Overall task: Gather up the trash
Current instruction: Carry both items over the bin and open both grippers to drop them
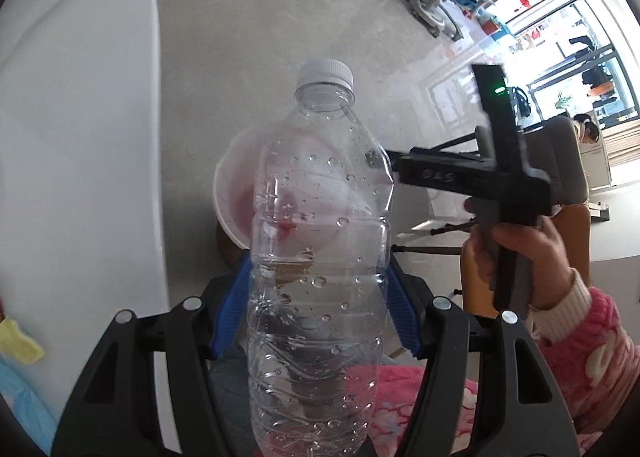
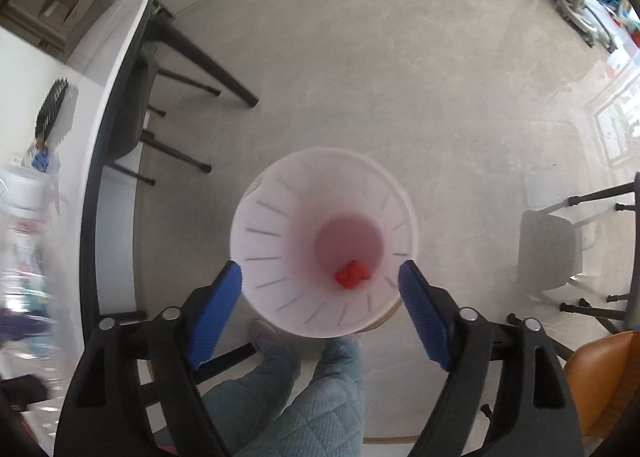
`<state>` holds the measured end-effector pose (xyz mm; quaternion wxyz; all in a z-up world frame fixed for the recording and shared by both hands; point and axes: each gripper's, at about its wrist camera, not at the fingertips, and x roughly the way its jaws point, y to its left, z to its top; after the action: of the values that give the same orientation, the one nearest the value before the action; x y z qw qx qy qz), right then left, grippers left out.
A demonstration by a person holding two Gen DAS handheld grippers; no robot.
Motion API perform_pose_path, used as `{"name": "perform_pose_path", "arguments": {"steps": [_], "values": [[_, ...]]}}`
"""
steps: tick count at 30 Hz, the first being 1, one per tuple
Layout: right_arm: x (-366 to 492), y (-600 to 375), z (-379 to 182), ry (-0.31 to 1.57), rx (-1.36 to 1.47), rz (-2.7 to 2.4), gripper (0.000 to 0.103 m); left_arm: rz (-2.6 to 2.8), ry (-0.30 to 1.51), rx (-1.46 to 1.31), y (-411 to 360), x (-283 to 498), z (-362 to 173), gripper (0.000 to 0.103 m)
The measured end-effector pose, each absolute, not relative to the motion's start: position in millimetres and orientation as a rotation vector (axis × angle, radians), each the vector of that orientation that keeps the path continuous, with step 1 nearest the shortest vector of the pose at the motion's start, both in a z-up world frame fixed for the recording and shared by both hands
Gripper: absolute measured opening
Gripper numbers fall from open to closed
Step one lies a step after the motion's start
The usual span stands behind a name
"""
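A clear, empty plastic bottle point(image 1: 316, 257) with a white cap point(image 1: 327, 73) and water drops inside stands upright between the blue pads point(image 1: 234, 309) of my left gripper point(image 1: 319, 281), which is shut on its body. Behind the bottle, a white bin point(image 1: 230, 193) shows on the floor. In the right wrist view my right gripper point(image 2: 320, 273) hangs open and empty straight over this white bin point(image 2: 272, 241). A crumpled red scrap point(image 2: 352, 275) lies at the bin's bottom. A hand in a pink sleeve point(image 1: 552, 257) holds the right tool's black handle.
A white table point(image 2: 116, 57) runs along the left, with dark chairs tucked under it and a black brush point(image 2: 56, 109) on top. An orange chair point(image 2: 608, 377) is at the right. The person's legs point(image 2: 296, 397) stand by the bin. Grey floor lies beyond.
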<state>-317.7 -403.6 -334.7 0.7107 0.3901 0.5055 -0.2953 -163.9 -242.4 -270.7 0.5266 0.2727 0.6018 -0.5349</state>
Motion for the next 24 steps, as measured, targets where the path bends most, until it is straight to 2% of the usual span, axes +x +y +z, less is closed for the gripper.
{"name": "perform_pose_path", "arguments": {"steps": [10,13,15,17,18,24], "values": [[-372.1,-425.3,-326.8,1.045,0.954,-0.719,0.082,-1.101,1.695,0.866,-319.9,-182.2,-428.5,0.061],[-373.7,-423.6,-330.8,1.055,0.967,-0.711,0.082,-1.055,1.723,0.906,-324.4,-183.4,-455.1,0.062],[-373.4,-421.3,-333.3,1.072,0.960,-0.707,0.082,-1.048,1.725,0.908,-325.5,-184.7,-456.5,0.066],[-373.0,-417.8,-333.1,1.085,0.949,-0.709,0.082,-1.053,1.708,0.883,-326.8,-188.0,-446.7,0.080],[-372.5,-416.9,-332.1,1.083,0.950,-0.708,0.082,-1.062,1.693,0.867,-325.5,-186.5,-441.4,0.082],[-361.6,-414.3,-314.8,1.062,0.935,-0.692,0.082,-1.098,1.642,0.794,-314.5,-180.7,-396.5,0.084]]}}
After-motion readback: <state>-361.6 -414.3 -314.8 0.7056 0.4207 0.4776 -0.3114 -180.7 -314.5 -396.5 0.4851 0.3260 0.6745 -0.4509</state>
